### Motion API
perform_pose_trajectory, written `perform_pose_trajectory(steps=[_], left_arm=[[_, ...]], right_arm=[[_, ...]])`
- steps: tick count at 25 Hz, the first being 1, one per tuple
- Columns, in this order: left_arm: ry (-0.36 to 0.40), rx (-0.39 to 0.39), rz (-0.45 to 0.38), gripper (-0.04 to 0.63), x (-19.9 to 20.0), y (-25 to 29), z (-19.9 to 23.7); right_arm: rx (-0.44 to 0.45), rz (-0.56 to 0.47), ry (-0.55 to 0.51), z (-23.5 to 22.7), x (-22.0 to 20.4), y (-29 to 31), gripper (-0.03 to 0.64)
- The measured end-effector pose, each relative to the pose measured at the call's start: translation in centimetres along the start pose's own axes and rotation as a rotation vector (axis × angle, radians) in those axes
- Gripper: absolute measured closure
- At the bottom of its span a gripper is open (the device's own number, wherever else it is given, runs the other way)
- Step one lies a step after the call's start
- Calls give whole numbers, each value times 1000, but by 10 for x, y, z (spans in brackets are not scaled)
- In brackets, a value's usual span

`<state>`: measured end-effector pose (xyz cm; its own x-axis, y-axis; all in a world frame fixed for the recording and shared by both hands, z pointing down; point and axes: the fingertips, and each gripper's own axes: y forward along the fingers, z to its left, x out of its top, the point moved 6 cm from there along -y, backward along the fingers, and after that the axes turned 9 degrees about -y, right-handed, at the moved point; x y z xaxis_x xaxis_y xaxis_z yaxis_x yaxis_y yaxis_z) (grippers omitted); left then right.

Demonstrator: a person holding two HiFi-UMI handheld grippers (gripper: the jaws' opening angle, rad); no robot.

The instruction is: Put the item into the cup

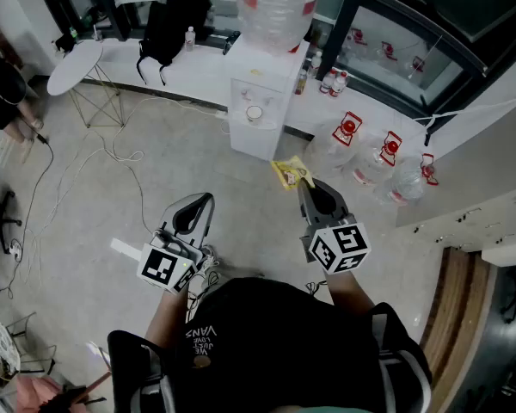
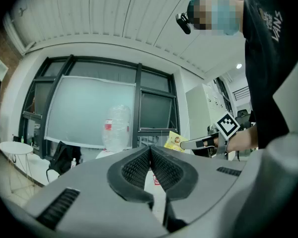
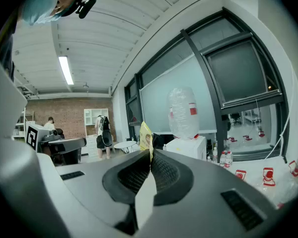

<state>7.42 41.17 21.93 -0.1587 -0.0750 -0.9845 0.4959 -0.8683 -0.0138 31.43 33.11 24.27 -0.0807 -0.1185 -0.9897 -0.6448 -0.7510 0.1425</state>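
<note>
My right gripper (image 1: 308,185) is shut on a small yellow packet (image 1: 291,173), which sticks out past its tips towards the white water dispenser (image 1: 262,101). A small white cup (image 1: 254,113) stands in the dispenser's alcove, well ahead of both grippers. In the right gripper view the packet (image 3: 146,134) stands on edge between the closed pads of that gripper (image 3: 151,152). My left gripper (image 1: 208,200) is shut with nothing in it and hangs to the left, level with the right one. The left gripper view has its jaws (image 2: 150,148) pressed together, with the packet (image 2: 174,141) off to the right.
A large water bottle (image 1: 275,3) tops the dispenser. Several water jugs (image 1: 370,157) stand on the floor to its right. Cables (image 1: 112,157) trail over the floor at the left, near a round white table (image 1: 73,65). A black backpack (image 1: 168,28) leans on the white ledge.
</note>
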Motion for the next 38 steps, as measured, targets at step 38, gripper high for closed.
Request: perform_pose_trajectory(steps=[38], left_arm=[[-51,-268,191,572,-19,173,249]], right_arm=[[-237,49,194,-17,-9,235,572]])
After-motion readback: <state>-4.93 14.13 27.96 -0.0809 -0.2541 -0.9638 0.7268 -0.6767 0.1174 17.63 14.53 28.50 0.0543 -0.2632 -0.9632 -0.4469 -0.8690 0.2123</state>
